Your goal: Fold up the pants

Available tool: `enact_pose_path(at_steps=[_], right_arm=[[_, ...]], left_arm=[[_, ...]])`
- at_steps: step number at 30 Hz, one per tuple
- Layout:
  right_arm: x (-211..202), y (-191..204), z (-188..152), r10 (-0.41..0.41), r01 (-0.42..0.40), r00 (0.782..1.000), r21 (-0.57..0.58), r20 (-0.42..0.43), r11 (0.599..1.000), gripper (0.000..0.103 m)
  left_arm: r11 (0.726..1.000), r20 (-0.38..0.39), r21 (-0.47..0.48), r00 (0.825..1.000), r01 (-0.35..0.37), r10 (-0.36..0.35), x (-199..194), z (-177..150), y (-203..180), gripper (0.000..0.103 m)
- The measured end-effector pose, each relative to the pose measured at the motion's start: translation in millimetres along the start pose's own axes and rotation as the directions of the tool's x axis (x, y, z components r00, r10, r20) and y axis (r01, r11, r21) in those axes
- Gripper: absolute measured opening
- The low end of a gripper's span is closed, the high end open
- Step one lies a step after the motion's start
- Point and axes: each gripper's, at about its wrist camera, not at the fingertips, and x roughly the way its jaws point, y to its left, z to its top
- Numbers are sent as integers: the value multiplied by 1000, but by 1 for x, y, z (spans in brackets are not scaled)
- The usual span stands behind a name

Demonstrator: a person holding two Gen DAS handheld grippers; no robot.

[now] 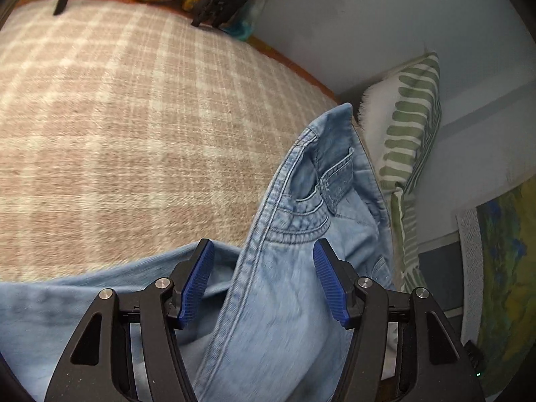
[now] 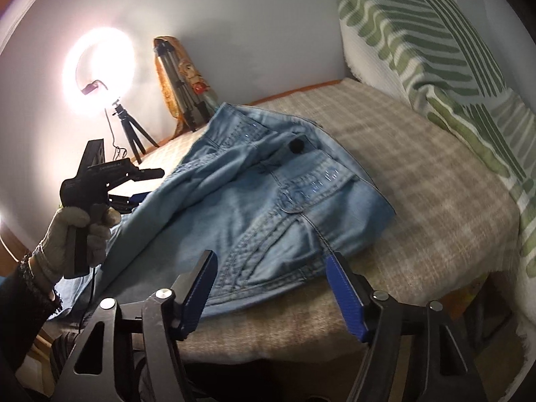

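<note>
Ring light (image 2: 98,67) blown out, glare washing the wall; both views motion-blurred, heavy fisheye warp, dark vignette at corners.

Left tool (image 1: 263,251) gaping, blue pads (image 1: 197,284) wide apart, cloth between them but not pinched. Light-blue denim pants (image 1: 294,234) lie near and right, a seamed fold rising between the pads, waistband far. Checked blanket (image 1: 134,117) covers the bed. Green-striped pillow (image 1: 412,140) right, against the wall. Tripod legs (image 1: 217,3) far.
</note>
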Motion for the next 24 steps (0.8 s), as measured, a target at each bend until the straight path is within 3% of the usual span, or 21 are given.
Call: enact_pose_path(at_steps=[4, 6, 8, 11, 16, 19, 24], right_arm=[[7, -9, -2, -6, 7, 1000, 27, -7, 1000, 59], [11, -12, -2, -1, 1, 1000, 34, -14, 999, 50], [14, -14, -2, 2, -1, 1000, 39, -20, 999, 40], [17, -16, -2, 18, -17, 1000, 54, -25, 998, 31], [15, -21, 2, 23, -22, 1000, 74, -7, 997, 26], [13, -26, 8, 29, -30, 1000, 87, 7, 996, 26], [7, -33, 26, 77, -82, 996, 127, 47, 988, 30]], left_arm=[[1000, -2, 0, 1000, 22, -22, 5, 0, -4, 58], [1000, 11, 9, 1000, 29, -29, 8, 0, -7, 49], [999, 19, 34, 1000, 15, -15, 10, -1, -13, 28], [998, 23, 56, 999, 35, -37, 13, -2, -20, 13], [980, 31, 184, 996, 79, -86, 2, -13, -53, 8], [948, 6, 307, 996, 82, -88, 1, -28, -83, 8], [906, -66, 409, 994, 106, -86, 10, -60, -110, 8]])
